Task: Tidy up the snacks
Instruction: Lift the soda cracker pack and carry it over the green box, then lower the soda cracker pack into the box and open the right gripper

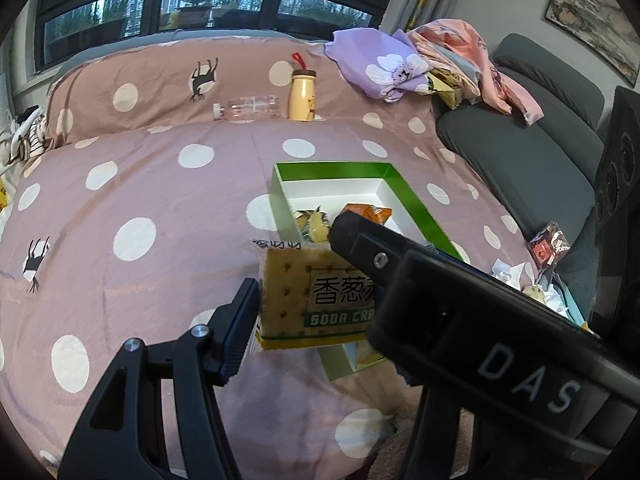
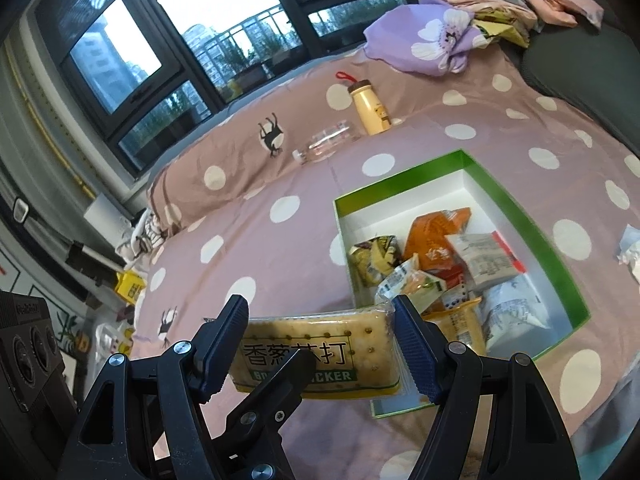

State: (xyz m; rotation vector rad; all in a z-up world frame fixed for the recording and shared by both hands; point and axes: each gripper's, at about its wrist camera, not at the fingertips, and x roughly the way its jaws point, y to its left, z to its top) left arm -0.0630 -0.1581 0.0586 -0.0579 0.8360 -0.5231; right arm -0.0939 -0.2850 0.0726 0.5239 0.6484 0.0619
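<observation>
A soda cracker pack, yellow with a green band, hangs just above the pink dotted bedspread, by the near corner of the green box. My right gripper is shut on it, one pad on each end. My left gripper also grips it: one finger presses on its left edge, and the other is hidden behind the right gripper's body. In the right wrist view one of the left gripper's fingers crosses the pack's face. The white-lined box holds several wrapped snacks.
A yellow bottle stands beside a clear plastic bottle lying against the pillow ridge. Bundled clothes lie at the back right beside a grey sofa. Loose wrappers sit at the bed's right edge, near a black speaker.
</observation>
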